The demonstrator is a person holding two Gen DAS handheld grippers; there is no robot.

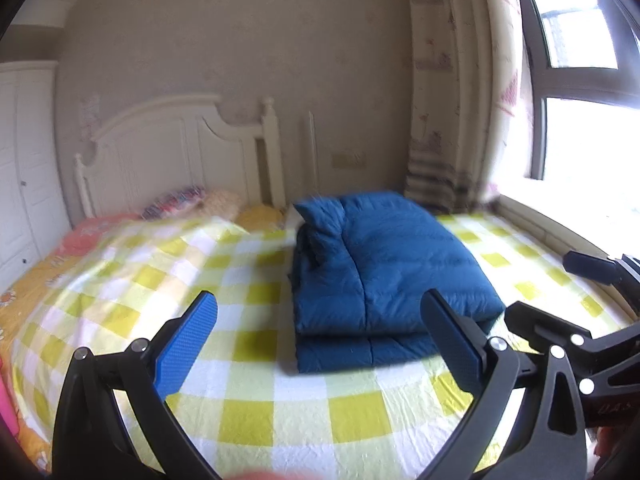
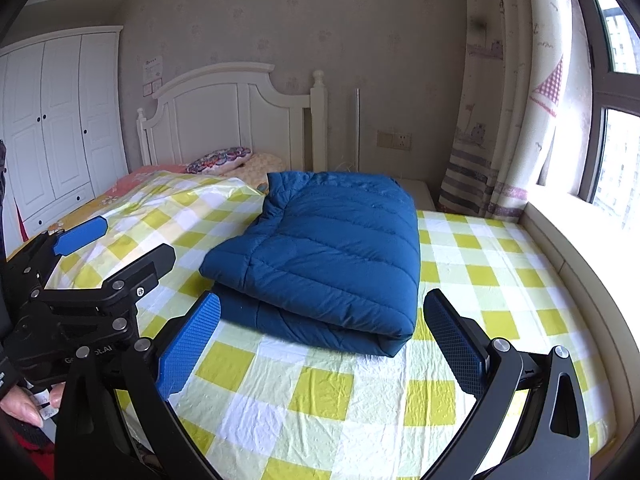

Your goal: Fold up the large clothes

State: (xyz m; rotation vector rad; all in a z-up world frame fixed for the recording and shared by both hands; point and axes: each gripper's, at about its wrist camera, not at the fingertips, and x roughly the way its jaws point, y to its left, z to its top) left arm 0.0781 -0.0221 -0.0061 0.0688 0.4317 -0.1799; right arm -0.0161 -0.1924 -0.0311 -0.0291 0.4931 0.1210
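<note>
A blue quilted down jacket [image 1: 380, 272] lies folded in a thick rectangular stack on the yellow-and-white checked bed sheet [image 1: 260, 412]. It also shows in the right wrist view [image 2: 332, 256]. My left gripper [image 1: 320, 344] is open and empty, held above the sheet just in front of the jacket. My right gripper [image 2: 320, 344] is open and empty, also above the sheet in front of the jacket. The left gripper [image 2: 116, 248] appears at the left of the right wrist view, and the right gripper [image 1: 576, 300] appears at the right of the left wrist view.
A white headboard [image 2: 224, 120] stands at the far end with pillows [image 2: 224, 160] below it. A white wardrobe [image 2: 56, 120] is at the left. A curtain [image 2: 500, 120] and a window sill [image 2: 580, 248] run along the bed's right side.
</note>
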